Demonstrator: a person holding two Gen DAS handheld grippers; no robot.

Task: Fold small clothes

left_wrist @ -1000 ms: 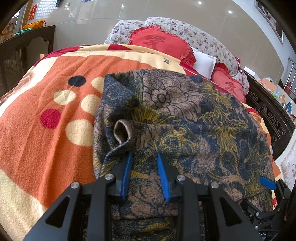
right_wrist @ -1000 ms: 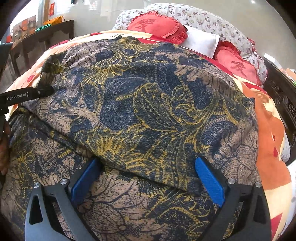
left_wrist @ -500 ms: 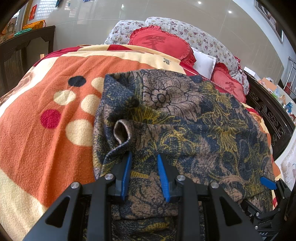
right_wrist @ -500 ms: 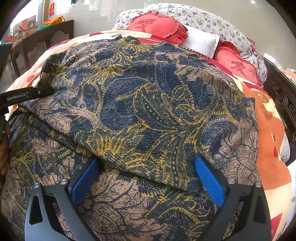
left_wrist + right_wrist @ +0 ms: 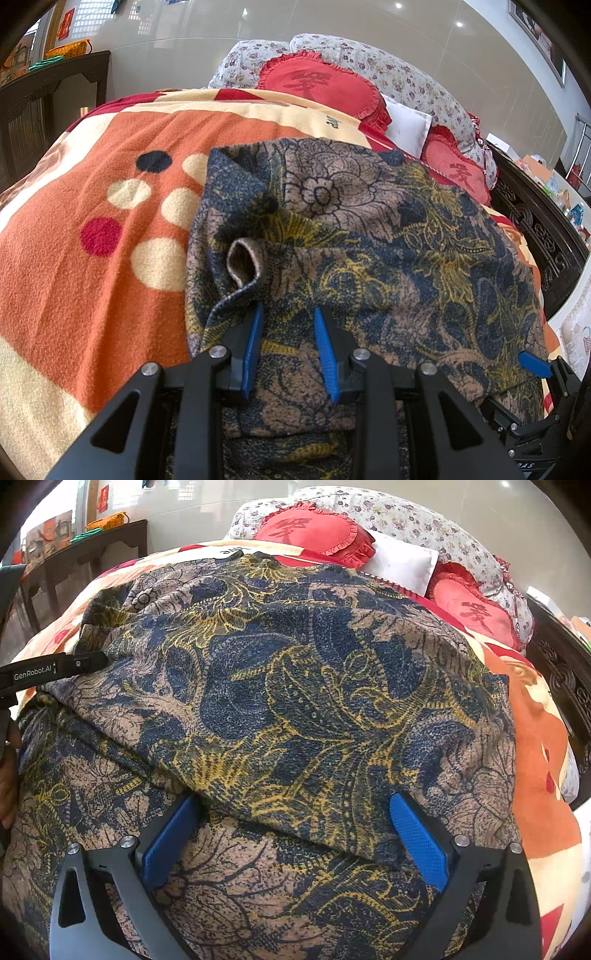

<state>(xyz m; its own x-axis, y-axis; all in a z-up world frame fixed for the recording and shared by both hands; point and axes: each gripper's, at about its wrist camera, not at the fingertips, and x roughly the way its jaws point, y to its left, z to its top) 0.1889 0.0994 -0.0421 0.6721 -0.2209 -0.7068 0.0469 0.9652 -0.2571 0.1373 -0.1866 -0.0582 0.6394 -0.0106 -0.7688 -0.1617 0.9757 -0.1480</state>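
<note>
Nothing has moved since the earlier frame. The garment [image 5: 369, 258] edge is pinched by the left gripper [image 5: 288, 325] at lower centre; the right gripper [image 5: 295, 812] is spread wide, unclamped. Both edges should be gripped evenly before folding.

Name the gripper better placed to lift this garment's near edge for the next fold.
Probably left: the left gripper has narrow jaws bracketing the blue-and-tan floral knit garment. The right gripper stands wide open.

Garment [image 5: 369, 236] – matt patterned knit; blanket [image 5: 74, 258] – fuzzy fleece.
</note>
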